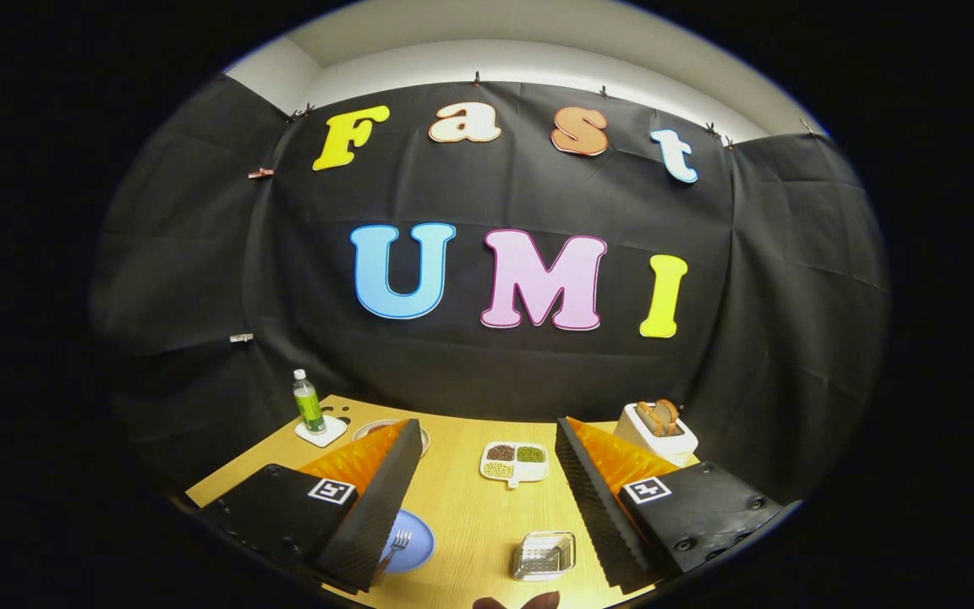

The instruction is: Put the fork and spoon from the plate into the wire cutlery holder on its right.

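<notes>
A light wooden table (pixel 470 516) carried everything. At its far left corner stood a green bottle (pixel 309 403) on a white square coaster (pixel 321 432), and just right of that lay a round dish (pixel 426 436), mostly hidden. Near the far middle sat a white divided tray (pixel 514 463) with 3 sections of grains or beans. At the far right stood a white toaster (pixel 658 433) holding 2 slices of bread. Nearer, on the left, lay a blue plate (pixel 415 541) with a fork (pixel 396 544) on it. To its right, well apart, sat the wire cutlery holder (pixel 544 555).
</notes>
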Demonstrator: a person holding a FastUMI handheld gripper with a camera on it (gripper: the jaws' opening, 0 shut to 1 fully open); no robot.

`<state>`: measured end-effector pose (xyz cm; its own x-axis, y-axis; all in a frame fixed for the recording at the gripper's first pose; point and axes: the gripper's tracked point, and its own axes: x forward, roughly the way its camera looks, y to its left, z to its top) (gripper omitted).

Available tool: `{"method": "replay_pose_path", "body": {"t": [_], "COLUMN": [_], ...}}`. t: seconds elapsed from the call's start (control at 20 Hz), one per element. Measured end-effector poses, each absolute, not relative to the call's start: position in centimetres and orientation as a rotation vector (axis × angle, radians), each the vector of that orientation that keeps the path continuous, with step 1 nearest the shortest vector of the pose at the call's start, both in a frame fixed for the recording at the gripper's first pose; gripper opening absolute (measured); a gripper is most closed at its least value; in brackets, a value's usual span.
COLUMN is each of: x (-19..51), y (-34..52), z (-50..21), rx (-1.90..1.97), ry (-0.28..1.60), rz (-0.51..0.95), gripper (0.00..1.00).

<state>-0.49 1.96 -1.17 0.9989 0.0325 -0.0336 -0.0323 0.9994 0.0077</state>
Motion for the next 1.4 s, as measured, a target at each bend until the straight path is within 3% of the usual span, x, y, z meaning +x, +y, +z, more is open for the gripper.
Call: {"method": "replay_pose_path", "body": {"t": [0.8, 1.05, 1.4], "x": [-3.0, -2.1, 0.6], "y": [13.8, 15.6, 16.8], "z": [-24.6, -30.8, -35.8], "rx": [-0.003, 0.062, 0.015], "ry": [0.803, 0.958, 1.023], "rz": [0.293, 0.286, 0.238], "gripper": [0.98, 0.80, 0.70]}}
